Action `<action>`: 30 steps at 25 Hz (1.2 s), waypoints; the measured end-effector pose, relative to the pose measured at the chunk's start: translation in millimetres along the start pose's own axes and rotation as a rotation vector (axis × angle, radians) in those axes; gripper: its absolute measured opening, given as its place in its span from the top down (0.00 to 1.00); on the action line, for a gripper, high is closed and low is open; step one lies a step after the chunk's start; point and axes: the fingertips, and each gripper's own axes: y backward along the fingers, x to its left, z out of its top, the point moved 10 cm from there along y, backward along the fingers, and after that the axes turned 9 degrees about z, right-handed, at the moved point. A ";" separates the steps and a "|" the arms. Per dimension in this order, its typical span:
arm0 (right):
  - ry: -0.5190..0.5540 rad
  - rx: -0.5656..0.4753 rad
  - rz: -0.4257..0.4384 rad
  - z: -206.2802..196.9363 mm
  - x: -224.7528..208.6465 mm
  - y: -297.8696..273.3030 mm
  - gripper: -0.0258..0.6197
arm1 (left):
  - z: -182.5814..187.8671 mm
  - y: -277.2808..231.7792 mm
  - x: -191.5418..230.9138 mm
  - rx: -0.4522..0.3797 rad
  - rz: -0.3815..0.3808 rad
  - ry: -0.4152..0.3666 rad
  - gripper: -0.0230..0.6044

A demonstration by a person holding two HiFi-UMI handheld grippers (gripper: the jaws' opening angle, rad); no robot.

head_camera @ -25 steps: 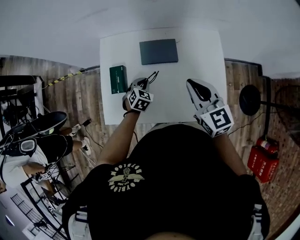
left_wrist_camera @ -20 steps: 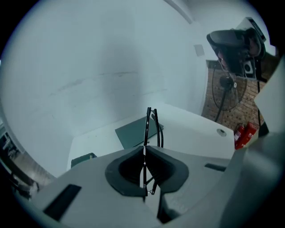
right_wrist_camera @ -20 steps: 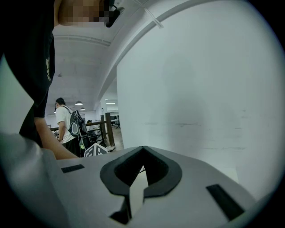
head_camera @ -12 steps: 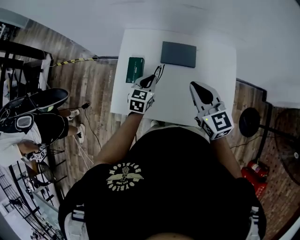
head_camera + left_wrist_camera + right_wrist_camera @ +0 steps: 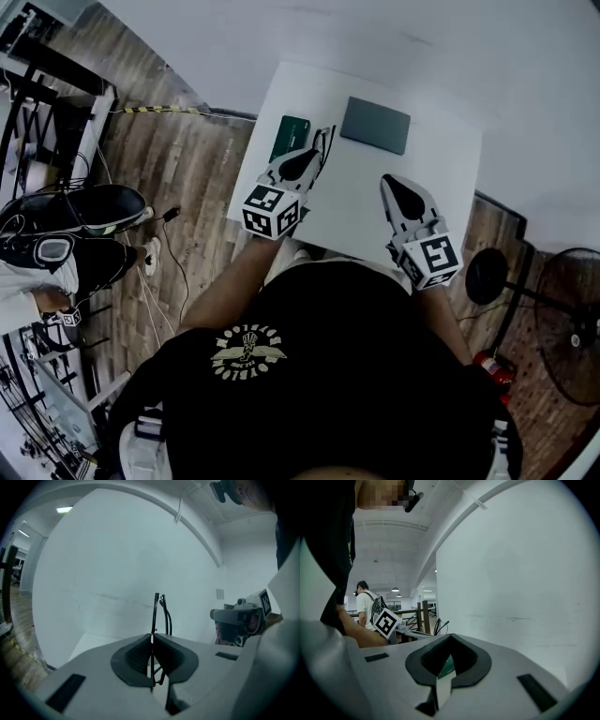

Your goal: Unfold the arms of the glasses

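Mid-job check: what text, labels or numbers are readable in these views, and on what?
Shirt emblem: lettering around a winged badge, too blurred to read.
Green box: any print is too small to read.
Marker cubes: square patterns only, no words.
Nothing can be quoted.

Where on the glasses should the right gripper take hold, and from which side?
Probably take a curved arm end of the glasses, above the left gripper, with the right gripper coming from the right: they stand upright and free there.
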 end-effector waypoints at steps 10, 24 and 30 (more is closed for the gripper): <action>0.026 -0.005 0.003 10.8 35.8 -15.5 0.96 | 40.7 58.4 5.7 -0.174 -0.044 0.069 0.93; -0.088 -0.134 0.138 46.3 102.0 -35.0 0.93 | 37.2 119.9 -3.2 -0.204 -0.147 -0.068 0.93; -0.158 -0.112 0.228 39.6 127.4 -48.4 0.83 | 29.8 140.0 -5.8 -0.209 -0.175 -0.071 0.93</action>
